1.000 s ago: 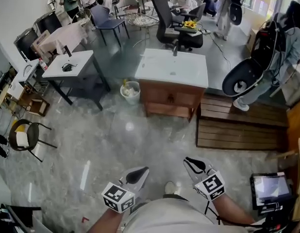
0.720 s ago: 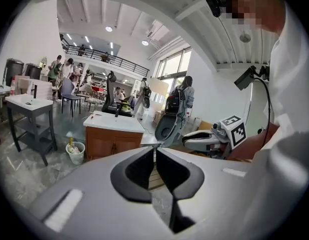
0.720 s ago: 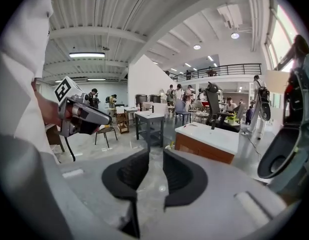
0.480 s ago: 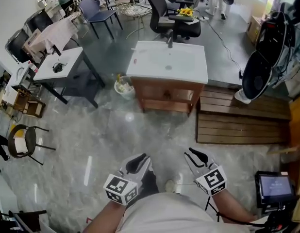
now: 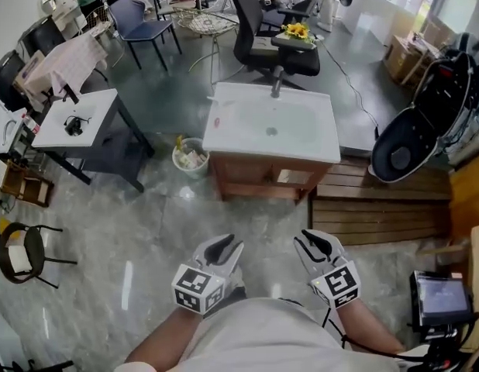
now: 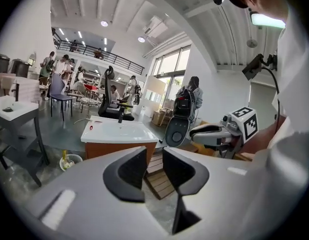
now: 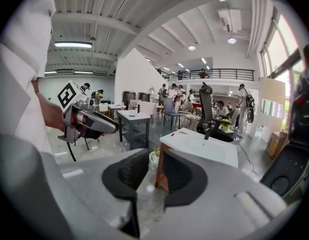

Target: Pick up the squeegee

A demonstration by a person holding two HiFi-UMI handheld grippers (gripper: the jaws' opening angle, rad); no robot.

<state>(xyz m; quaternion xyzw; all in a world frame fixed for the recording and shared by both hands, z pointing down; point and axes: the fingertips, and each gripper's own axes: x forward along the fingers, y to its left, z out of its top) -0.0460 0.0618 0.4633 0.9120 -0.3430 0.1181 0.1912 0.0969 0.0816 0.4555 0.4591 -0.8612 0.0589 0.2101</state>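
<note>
Both tools have come nearer the one white-topped bench (image 5: 305,134). The left tool (image 5: 222,248) has just been opening, its jaws released with nothing between them. The right tool (image 5: 317,243) stands slightly parted, empty. One small red thing (image 5: 217,120) lies on the bench; whether it is the squeegee I cannot tell.

Squeegee (image 5: 217,121), seemingly small red item, lies flat on white sink top (image 5: 301,134), left edge.
</note>
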